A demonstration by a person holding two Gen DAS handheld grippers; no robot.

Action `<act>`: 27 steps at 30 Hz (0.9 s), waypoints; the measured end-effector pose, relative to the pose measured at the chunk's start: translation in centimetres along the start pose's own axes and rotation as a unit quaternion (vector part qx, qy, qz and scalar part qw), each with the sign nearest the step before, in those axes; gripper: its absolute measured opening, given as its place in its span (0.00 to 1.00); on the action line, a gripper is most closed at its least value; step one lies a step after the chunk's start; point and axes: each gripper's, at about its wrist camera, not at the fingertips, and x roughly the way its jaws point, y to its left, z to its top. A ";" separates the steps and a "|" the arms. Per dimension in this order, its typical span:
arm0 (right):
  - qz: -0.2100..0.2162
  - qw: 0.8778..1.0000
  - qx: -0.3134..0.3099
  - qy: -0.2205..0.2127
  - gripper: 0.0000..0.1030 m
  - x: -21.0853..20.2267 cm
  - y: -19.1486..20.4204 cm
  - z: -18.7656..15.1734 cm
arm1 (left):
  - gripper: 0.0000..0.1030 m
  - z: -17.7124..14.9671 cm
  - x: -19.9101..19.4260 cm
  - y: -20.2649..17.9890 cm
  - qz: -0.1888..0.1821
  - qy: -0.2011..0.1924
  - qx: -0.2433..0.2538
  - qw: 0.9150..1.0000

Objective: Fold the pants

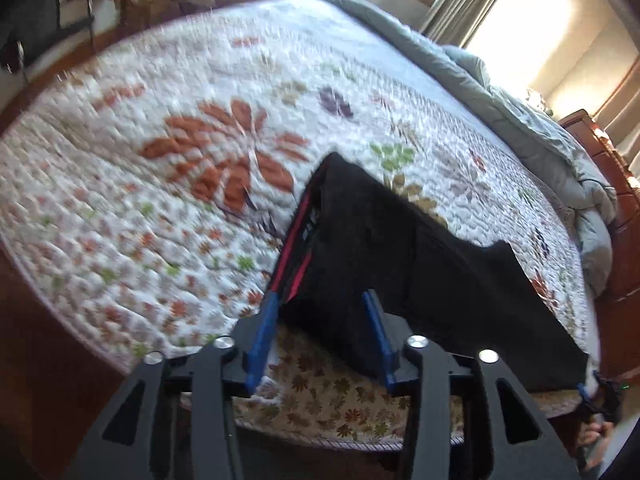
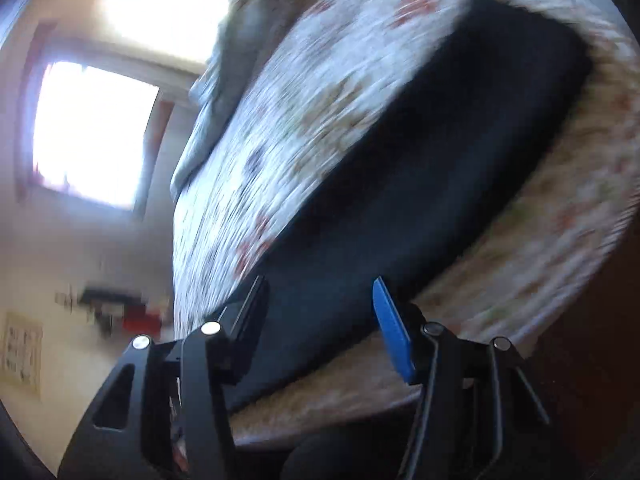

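Observation:
Black pants with a red-striped waistband lie on the floral quilt at the near edge of the bed. They also show as a dark strip in the blurred right wrist view. My left gripper is open, its blue fingers astride the near waistband corner. My right gripper is open, straddling the other end of the pants at the bed edge. It appears small at the far right of the left wrist view.
The floral quilt covers the bed. A rumpled grey-green duvet lies along the far side. A wooden dresser stands at the right, by curtained windows. Dark floor lies below the bed edge.

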 end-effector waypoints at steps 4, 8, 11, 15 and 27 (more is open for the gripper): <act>0.045 0.987 -0.125 0.089 0.58 6.8 11.4 -3.5 | 0.65 0.6 -3.4 -1.9 0.015 -0.077 0.002 0.997; 0.098 0.961 -0.182 0.185 0.55 15.6 20.2 -7.4 | 0.67 0.6 -0.8 -4.3 -0.076 -0.039 0.045 0.995; 0.108 0.939 -0.213 0.247 0.49 23.4 25.1 -10.9 | 0.65 0.1 4.5 -3.4 -0.068 0.055 0.036 0.996; 0.106 0.927 -0.197 0.302 0.48 31.1 27.7 -14.0 | 0.16 -1.5 8.4 1.1 -0.056 0.126 -0.048 0.989; 0.118 0.936 -0.145 0.298 0.50 35.1 25.9 -10.8 | 0.68 2.1 0.5 -3.6 -0.115 -0.019 0.056 0.992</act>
